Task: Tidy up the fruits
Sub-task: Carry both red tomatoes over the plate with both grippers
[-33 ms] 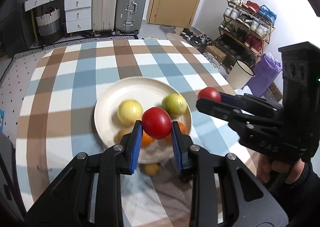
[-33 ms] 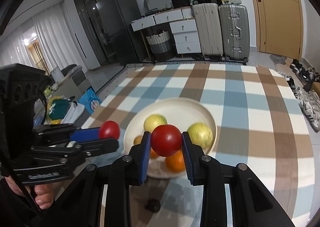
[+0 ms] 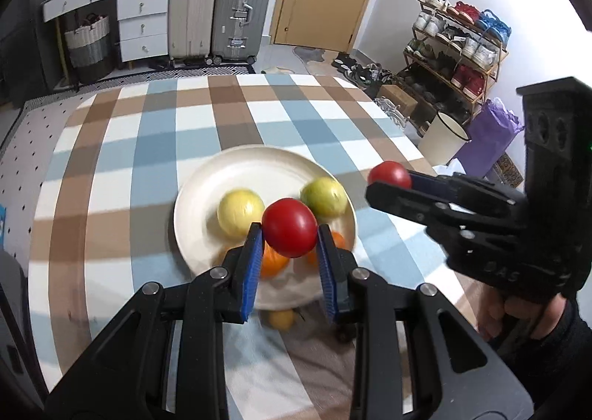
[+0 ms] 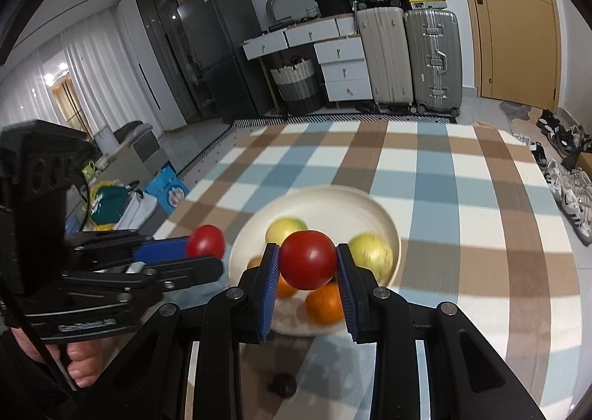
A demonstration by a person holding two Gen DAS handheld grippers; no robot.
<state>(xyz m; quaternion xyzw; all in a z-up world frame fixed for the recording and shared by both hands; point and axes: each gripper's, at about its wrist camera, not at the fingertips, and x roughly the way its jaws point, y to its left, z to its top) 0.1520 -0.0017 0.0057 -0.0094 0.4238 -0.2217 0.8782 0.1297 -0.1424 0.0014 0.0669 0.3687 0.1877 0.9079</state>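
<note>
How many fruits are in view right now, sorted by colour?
Red: 2, one in the left gripper and one in the right gripper
Yellow-green: 2, both on the plate
Orange: 2 on the plate, plus 1 small one on the tablecloth
Total: 7

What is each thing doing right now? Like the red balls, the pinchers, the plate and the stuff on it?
Left gripper: shut on a red tomato, held above the plate.
Right gripper: shut on another red tomato, also in the air.
Plate: resting flat on the checked tablecloth.
Two yellow-green fruits: lying on the plate.
Oranges: lying on the plate, partly hidden.
Small yellow fruit: on the cloth, off the plate.
</note>
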